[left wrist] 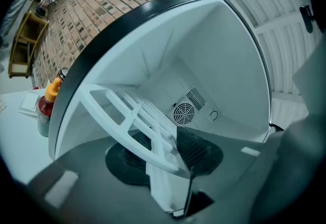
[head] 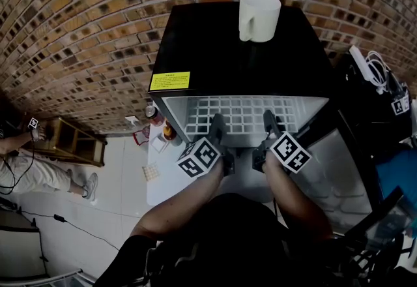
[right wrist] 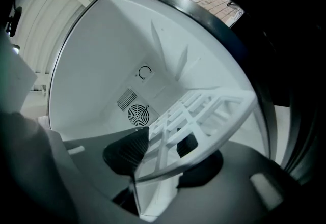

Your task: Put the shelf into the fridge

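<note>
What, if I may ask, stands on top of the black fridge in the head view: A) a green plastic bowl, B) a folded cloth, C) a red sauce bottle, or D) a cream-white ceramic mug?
D: a cream-white ceramic mug stands on the flat top of the black fridge, above the white grid shelf in its opening.
</note>
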A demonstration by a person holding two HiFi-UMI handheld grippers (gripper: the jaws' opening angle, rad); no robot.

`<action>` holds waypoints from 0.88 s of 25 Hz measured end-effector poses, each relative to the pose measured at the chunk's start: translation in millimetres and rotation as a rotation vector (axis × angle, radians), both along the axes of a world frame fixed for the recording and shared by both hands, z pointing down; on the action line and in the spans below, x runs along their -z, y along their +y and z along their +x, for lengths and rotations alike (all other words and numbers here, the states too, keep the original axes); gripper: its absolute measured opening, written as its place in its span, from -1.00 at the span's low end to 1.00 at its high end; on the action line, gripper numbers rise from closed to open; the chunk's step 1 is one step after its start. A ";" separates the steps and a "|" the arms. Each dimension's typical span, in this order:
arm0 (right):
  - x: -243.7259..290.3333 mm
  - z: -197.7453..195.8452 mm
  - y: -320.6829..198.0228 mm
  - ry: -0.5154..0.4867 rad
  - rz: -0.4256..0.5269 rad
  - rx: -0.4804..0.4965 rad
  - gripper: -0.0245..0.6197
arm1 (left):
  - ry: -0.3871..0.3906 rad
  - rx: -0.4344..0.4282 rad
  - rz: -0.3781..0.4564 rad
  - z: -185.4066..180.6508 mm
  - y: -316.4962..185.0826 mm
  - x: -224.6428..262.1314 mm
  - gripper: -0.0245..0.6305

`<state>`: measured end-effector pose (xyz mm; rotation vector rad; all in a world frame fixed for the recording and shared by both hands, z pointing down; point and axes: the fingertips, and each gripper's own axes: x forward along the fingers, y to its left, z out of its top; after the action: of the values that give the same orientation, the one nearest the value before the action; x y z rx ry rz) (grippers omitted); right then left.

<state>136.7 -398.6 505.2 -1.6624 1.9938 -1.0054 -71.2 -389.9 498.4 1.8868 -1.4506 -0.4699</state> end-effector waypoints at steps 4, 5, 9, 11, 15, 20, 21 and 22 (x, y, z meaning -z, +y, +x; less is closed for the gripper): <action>-0.5 0.1 -8.1 -0.003 -0.002 -0.002 -0.36 | -0.004 0.016 0.001 -0.1 -7.9 0.0 -0.51; -0.4 0.1 -9.3 -0.001 0.001 -0.004 -0.36 | -0.002 0.019 0.001 -0.1 -9.4 0.0 -0.51; 0.8 1.4 -11.7 0.017 0.020 -0.023 -0.35 | 0.041 0.023 0.000 1.9 -17.9 -0.9 -0.54; 0.5 0.9 -11.7 0.020 0.023 -0.028 -0.35 | 0.045 0.028 0.000 2.0 -19.6 -1.3 -0.54; 0.6 1.0 -12.6 0.017 0.022 -0.031 -0.35 | 0.032 0.048 0.010 1.8 -19.6 -0.6 -0.53; -0.3 0.6 -13.8 0.016 0.032 -0.024 -0.35 | 0.039 0.051 0.018 2.1 -23.4 -2.6 -0.51; -0.9 0.6 -13.5 0.013 0.030 -0.026 -0.35 | 0.041 0.051 0.017 2.0 -23.9 -3.2 -0.51; -1.0 0.8 -13.8 0.010 0.026 -0.029 -0.35 | 0.040 0.052 0.013 1.9 -24.8 -3.3 -0.50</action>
<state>137.5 -412.4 506.2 -1.6807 1.9755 -0.9583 -69.3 -414.6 501.7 1.8429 -1.4765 -0.5405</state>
